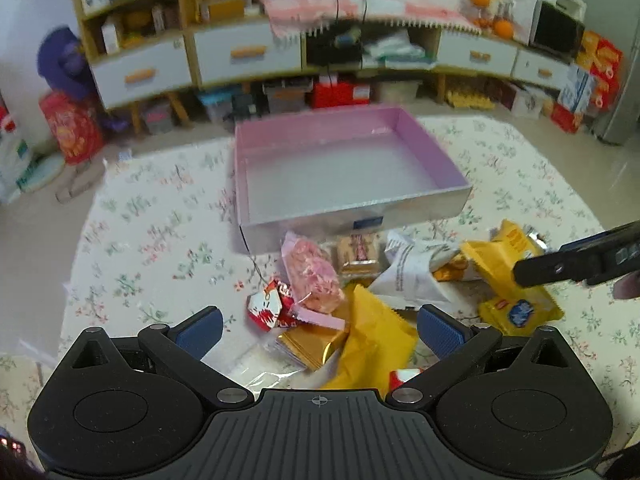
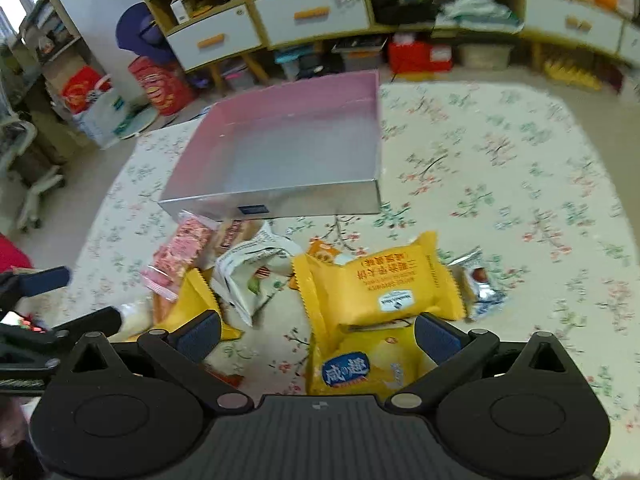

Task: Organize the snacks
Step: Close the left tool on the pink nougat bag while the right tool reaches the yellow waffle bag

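- The shallow pink-lined box (image 1: 344,168) sat on the floral tablecloth (image 1: 152,232) with nothing inside it, so no snack had been put away; by my reading the task stood at its very start.
- All the snacks lay in a loose heap just in front of the box's near wall: a pink-flecked bar in clear wrap (image 1: 314,274) and a brown-printed biscuit pack (image 1: 358,254) closest to that wall, a crumpled white packet (image 1: 408,276) a little farther out.
- Farther still from the box lay a red-and-white candy (image 1: 269,304), a gold foil pack (image 1: 310,346) and a plain yellow packet (image 1: 376,344).
- To the box's front right, a yellow biscuit pack (image 2: 380,288) rested on another yellow packet with a blue label (image 2: 360,364), a small silver sachet (image 2: 482,284) just beside them.
- The left gripper (image 1: 319,330) hovered over the heap's near side, fingers spread wide, gripping nothing.
- The right gripper (image 2: 318,336) hung above the blue-labelled packet, fingers equally wide and empty.
- Every packet remained to be lifted into the box.
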`<state>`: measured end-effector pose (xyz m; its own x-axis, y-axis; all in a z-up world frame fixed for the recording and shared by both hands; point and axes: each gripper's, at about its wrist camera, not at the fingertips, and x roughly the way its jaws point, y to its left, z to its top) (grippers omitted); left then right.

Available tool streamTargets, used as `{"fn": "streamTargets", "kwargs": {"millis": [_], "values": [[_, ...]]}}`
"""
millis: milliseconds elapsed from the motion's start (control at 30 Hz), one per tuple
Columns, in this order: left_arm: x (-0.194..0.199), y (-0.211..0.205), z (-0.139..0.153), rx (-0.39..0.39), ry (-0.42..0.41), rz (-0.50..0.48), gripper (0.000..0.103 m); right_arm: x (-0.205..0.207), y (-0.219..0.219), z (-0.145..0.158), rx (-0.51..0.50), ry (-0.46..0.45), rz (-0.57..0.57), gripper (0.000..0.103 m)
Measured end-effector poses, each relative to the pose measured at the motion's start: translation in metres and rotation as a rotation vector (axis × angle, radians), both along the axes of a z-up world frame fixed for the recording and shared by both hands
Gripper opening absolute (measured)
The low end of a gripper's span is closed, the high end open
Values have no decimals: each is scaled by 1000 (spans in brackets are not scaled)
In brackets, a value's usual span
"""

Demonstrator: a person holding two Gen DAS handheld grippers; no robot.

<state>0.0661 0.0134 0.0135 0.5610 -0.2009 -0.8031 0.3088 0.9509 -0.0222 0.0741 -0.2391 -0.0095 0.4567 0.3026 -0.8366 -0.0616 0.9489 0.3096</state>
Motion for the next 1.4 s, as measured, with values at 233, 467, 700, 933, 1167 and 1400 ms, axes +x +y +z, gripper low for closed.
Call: {"fn": "streamTargets", "kwargs": {"millis": [233,467,700,933,1167,1400], "values": [[40,17,-20,-165,105,30,98,25,-12,-10,86,67,-6,75],[67,14,-42,-202,165,24,76,40,-24,-25,65,133,-68,71],[79,11,-47,-182,157,-4,51,43,-37,-31,45,162,-155,70],[81,11,-40,-134,111,-21,45,42,-48,-35,103,209,-239,67],[82,12,-33,-182,125,-48,39,30,-59,-25,173,192,-298,64],[81,-4,-51,-77,139,-52,38,32,-56,-44,264,276,-341,57]]}}
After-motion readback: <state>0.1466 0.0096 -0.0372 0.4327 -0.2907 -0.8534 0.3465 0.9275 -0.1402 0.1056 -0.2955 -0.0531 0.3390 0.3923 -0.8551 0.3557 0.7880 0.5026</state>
